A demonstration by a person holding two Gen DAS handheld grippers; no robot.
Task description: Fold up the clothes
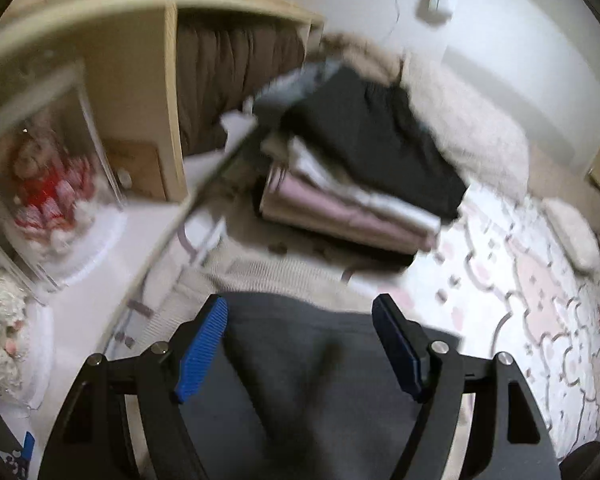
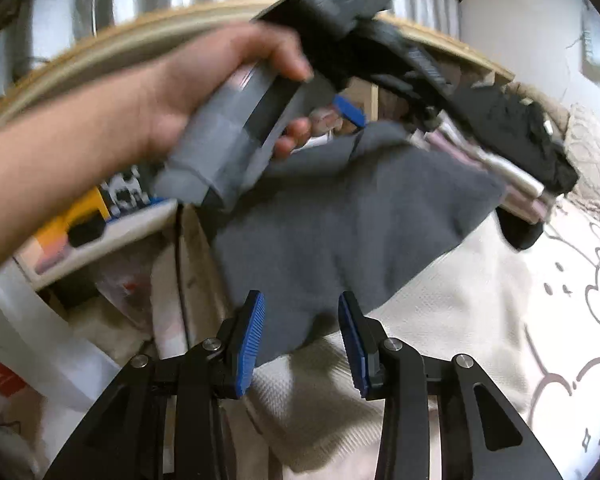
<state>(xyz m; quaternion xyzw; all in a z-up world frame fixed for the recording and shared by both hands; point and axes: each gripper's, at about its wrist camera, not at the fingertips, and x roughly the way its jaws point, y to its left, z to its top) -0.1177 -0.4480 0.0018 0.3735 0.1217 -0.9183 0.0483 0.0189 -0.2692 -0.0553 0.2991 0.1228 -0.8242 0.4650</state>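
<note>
We see a soft grey garment [image 2: 340, 220], matte and rumpled, lying on the cream knit blanket [image 2: 440, 320]; left gripper [image 1: 300, 344] and right gripper [image 2: 302, 336] both released.

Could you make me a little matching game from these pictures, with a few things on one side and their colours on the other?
Things:
1. Cloth lying between the two tools
2. Top garment on the folded pile
3. Pads inside the jaws
4. Bedspread with the cartoon print

Colours:
A. Blue
B. White and pink
C. Dark grey
D. Black

Pairs: 1-C, 2-D, 3-A, 4-B
</note>
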